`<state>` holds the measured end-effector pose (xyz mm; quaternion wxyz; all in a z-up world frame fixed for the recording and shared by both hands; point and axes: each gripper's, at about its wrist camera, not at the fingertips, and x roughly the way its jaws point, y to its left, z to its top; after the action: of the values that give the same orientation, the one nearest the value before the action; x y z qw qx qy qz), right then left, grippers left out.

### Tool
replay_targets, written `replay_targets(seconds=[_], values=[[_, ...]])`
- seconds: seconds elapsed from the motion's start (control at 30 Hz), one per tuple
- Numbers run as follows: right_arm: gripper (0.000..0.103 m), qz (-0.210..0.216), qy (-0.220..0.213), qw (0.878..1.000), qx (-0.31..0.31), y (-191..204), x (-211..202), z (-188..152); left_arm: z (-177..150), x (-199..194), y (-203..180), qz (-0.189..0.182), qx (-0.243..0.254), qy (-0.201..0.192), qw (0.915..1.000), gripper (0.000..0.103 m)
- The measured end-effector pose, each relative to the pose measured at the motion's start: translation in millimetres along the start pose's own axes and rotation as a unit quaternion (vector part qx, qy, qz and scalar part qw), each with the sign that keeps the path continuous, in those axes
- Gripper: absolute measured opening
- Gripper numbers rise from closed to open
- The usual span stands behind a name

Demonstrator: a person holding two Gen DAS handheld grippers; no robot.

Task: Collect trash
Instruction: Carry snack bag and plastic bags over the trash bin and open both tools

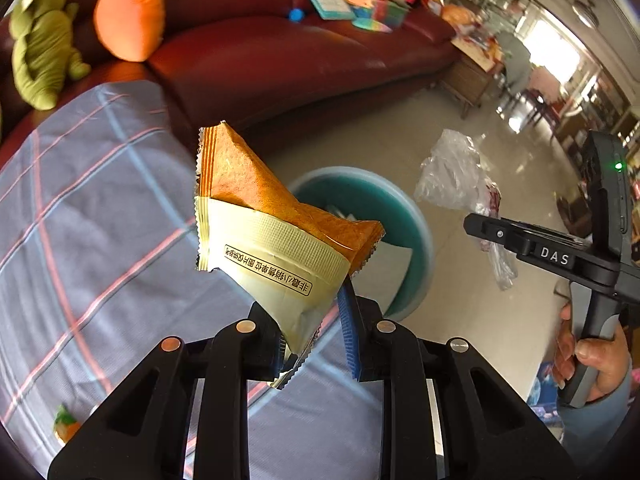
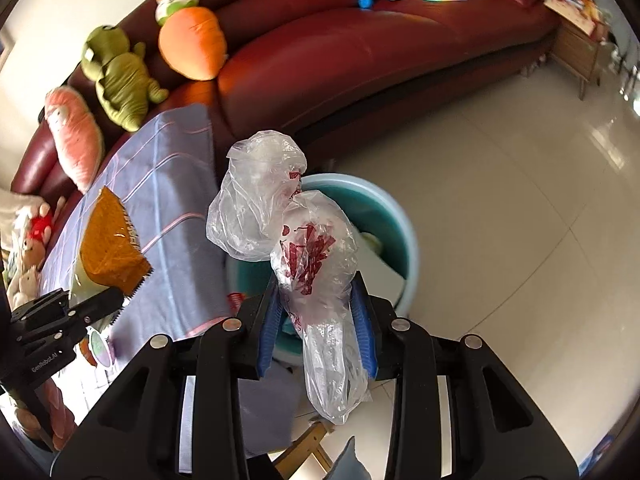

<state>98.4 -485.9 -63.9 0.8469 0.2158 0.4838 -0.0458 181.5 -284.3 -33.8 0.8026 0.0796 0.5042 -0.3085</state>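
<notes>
Left gripper (image 1: 316,336): jaws drawn close, clamped on the lower corner of an orange-and-cream snack wrapper (image 1: 276,232), which stands up above the fingers, clear of the plaid cloth (image 1: 100,208). Right gripper (image 2: 318,328): jaws partly apart, blue pads (image 2: 362,328) pressing both sides of a crumpled clear plastic bag (image 2: 288,232) with red print. Both pieces of trash held in the air near a teal bin (image 2: 396,224) on the tiled floor (image 2: 520,220), beside the red sofa (image 2: 360,60). Paper already in bin.
</notes>
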Motion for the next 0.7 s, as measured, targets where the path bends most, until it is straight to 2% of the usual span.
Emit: replay_targets(seconds=[0.4, 0.47, 0.5, 0.53, 0.57, 0.6, 0.63, 0.7], values=[[0.032, -0.017, 0.010, 1.000, 0.019, -29, 8, 11, 23, 54, -27, -0.026, 0.021, 0.036, 0.9988, 0.024], [0.032, -0.019, 0.012, 0.999, 0.022, -31, 10, 11, 26, 62, -29, -0.028, 0.021, 0.042, 0.9985, 0.027], [0.033, -0.020, 0.014, 0.999, 0.024, -32, 11, 12, 27, 66, -29, -0.027, 0.022, 0.045, 0.9984, 0.032], [0.033, -0.021, 0.015, 0.999, 0.026, -33, 12, 12, 29, 70, -30, -0.021, 0.022, 0.046, 0.9985, 0.046], [0.033, -0.022, 0.016, 0.999, 0.028, -34, 13, 12, 31, 72, -29, -0.018, 0.023, 0.045, 0.9986, 0.054], [0.033, -0.023, 0.017, 0.999, 0.030, -35, 15, 12, 32, 74, -30, -0.014, 0.025, 0.043, 0.9986, 0.066], [0.033, -0.024, 0.018, 0.999, 0.031, -35, 16, 12, 33, 76, -30, -0.007, 0.027, 0.041, 0.9988, 0.073], [0.033, -0.025, 0.021, 0.999, 0.033, -36, 19, 12, 34, 78, -28, -0.002, 0.026, 0.041, 0.9988, 0.077]])
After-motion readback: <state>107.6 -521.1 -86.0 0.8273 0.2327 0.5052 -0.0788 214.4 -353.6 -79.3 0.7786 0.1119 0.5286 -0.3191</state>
